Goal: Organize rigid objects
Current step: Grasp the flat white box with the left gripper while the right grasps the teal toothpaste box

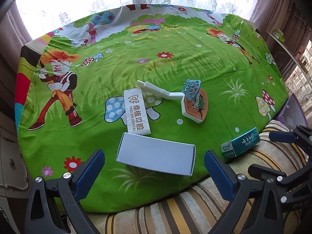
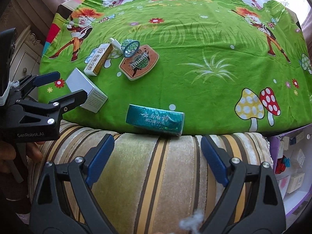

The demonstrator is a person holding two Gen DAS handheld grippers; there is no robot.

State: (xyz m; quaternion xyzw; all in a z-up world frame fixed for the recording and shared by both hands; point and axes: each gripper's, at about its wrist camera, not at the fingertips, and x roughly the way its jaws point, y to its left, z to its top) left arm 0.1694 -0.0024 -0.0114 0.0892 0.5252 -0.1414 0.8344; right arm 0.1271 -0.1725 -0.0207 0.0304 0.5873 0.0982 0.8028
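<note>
Presently, in the left wrist view, the left gripper (image 1: 155, 162) stands wide apart and empty, its blue pads flanking the near end of the plain white box (image 1: 156, 157), which lies flat on the green cartoon cloth (image 1: 195, 62) at 6 o'clock of the frame. Beyond it, toward 12 o'clock, the dental box (image 1: 137, 111) rests just beside the white box's far edge, and the toy basketball hoop (image 1: 192, 99) lies at 1 o'clock with its white post (image 1: 154, 89) running back toward the dental box. The teal toothpaste box (image 1: 240, 145) sits at 4 o'clock at the cloth's edge. Judged step: closing on the white box; the pads should advance level and seat across its two long faces before closing, since a skewed approach could push it into the dental box. In the right wrist view, the right gripper (image 2: 157, 159) is likewise spread wide and holds nothing, hovering over the striped cushion (image 2: 148, 175) with the teal toothpaste box directly ahead at 12 o'clock of the jaws, partly overhanging the cloth's near edge. A purple bin (image 2: 292, 175) holding small boxes shows at 4 o'clock, a probable destination. The overhang suggests a gentle, square grip.
</note>
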